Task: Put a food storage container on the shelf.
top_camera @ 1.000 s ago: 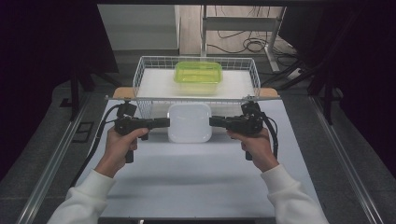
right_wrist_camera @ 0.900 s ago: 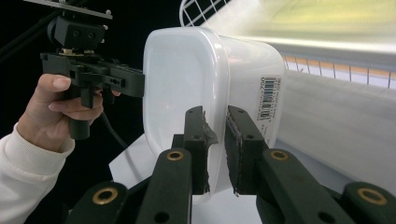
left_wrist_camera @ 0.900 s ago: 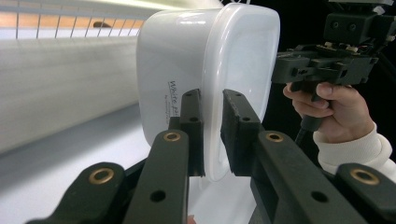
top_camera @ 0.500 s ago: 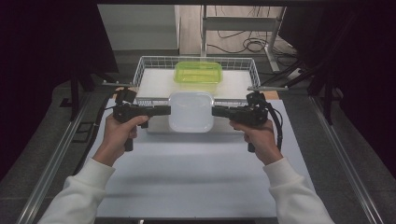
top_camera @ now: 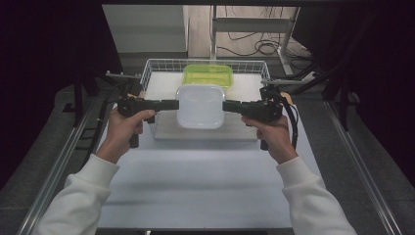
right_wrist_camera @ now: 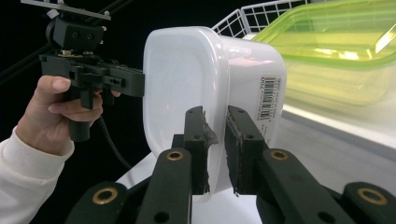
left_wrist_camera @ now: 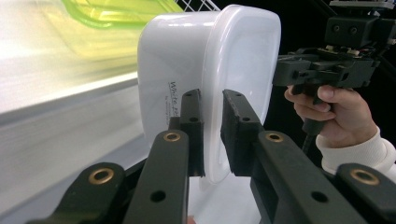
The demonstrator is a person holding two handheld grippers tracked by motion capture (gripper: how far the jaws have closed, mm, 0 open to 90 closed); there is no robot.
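White tabletop (top_camera: 195,181) fills the near part of the high view, flanked by metal rails and dark surroundings, with a bare floor and loose cables at the far end. A person's two white sleeves come in from the near edge, each hand gripping a black tool. The left gripper (top_camera: 172,104) points right and the right gripper (top_camera: 229,106) points left, so they face each other across a white plastic container (top_camera: 200,105) held between them, over the near edge of a wire basket (top_camera: 147,78).

In the high view the container's broad rounded-square face is turned up toward the camera, its slightly longer side running near to far. In the left gripper view the jaws are narrowly set, pinching the container's (left_wrist_camera: 210,70) left rim between their pads. In the right gripper view the jaws pinch the opposite rim the same way, and a barcode label (right_wrist_camera: 269,95) shows on the container's side wall.

Farther off, inside the basket and just beyond the white container, lies a translucent green lidded container (top_camera: 208,75), its long axis running left to right.
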